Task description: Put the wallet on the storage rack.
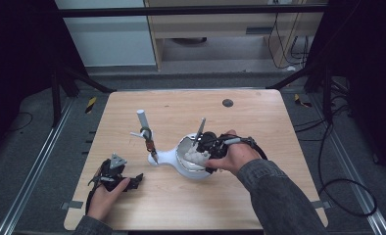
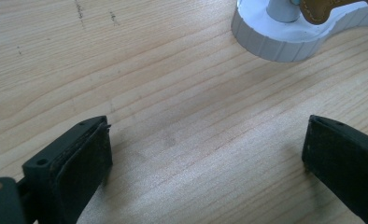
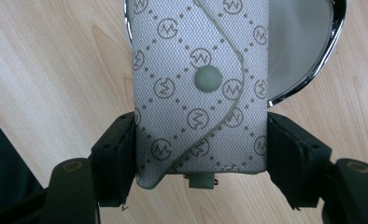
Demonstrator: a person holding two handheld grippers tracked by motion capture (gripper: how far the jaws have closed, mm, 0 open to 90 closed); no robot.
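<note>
From above, my right gripper (image 1: 201,154) hangs over the dish (image 1: 191,171) of a white stand (image 1: 164,156) mid-table, clamped on a pale pouch (image 1: 197,155); my left gripper (image 1: 132,182) rests near the table's (image 1: 259,117) near left edge, well apart from it. Along my left gripper (image 2: 205,154), the jaws stand wide with only bare wood between them, the stand's base (image 2: 285,39) farther off. Along my right gripper (image 3: 201,156), both pads press the sides of the monogrammed snap pouch (image 3: 201,93), its far end over the chrome-rimmed dish (image 3: 308,56).
</note>
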